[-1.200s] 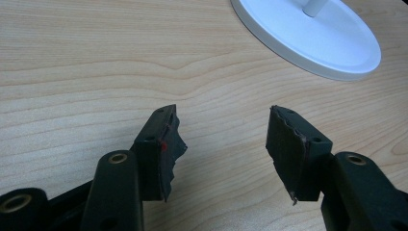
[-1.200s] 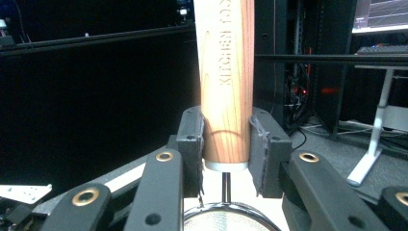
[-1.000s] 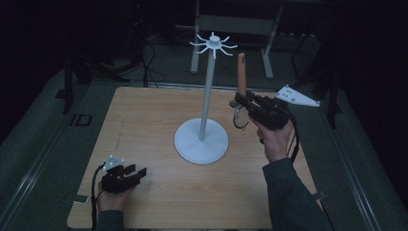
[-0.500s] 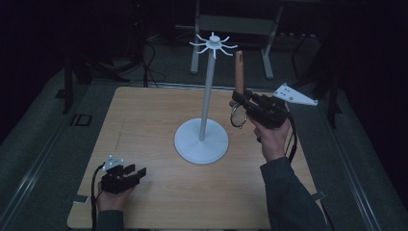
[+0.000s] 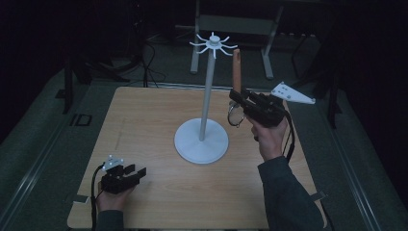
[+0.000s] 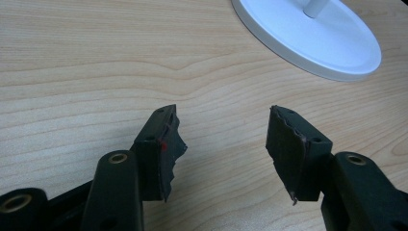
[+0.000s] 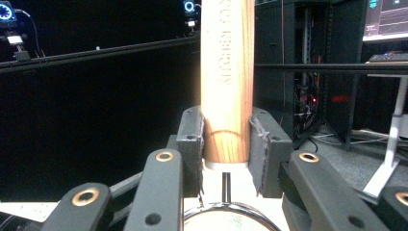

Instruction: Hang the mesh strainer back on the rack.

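The wooden-handled tool is up in the air near the right edge of the table, pinched by the right gripper. It is not yet hung on the white stand. The left gripper rests open near the front left corner.

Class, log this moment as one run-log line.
right gripper: shut on wooden handle | left gripper: open, on table | stand: upright

both grippers are showing matte black bodies: the left gripper is carrying a small grey plate at its 11 o'clock corner, the right gripper a larger grey three-cornered plate at 2 o'clock. brass-ringed screw holes are dotting the jaw arms, black cables are trailing off, and dark grey sleeves are covering the forearms.
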Available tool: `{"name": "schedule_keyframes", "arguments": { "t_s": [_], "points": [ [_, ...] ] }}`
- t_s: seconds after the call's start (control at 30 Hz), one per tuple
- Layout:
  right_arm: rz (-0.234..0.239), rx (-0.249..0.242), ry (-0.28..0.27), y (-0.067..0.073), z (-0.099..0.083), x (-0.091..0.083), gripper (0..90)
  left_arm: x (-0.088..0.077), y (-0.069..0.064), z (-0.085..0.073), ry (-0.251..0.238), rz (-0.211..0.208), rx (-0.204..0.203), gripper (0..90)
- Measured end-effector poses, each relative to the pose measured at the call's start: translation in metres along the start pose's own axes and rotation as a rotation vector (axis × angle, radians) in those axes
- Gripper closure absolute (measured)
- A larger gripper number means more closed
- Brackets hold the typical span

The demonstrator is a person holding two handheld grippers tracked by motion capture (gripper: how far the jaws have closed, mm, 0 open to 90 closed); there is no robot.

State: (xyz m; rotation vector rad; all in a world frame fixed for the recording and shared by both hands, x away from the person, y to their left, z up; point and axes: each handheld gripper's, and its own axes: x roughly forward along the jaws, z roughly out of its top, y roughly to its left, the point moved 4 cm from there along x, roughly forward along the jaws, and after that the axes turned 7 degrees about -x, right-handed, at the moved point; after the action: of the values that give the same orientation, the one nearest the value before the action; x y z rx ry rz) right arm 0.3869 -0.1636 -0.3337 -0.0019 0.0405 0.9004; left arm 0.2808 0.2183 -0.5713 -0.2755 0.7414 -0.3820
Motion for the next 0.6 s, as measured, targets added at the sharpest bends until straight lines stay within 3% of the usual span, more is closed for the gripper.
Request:
{"name": "schedule_keyframes", "arguments": {
  "t_s": [0.6],
  "points": [
    [0.016, 0.009, 0.01, 0.0017, 0.0027, 0.0107, 69.2, -0.0003, 0.0004, 0.0001, -0.002, 0.001, 0.0, 45.4]
  ]
}}
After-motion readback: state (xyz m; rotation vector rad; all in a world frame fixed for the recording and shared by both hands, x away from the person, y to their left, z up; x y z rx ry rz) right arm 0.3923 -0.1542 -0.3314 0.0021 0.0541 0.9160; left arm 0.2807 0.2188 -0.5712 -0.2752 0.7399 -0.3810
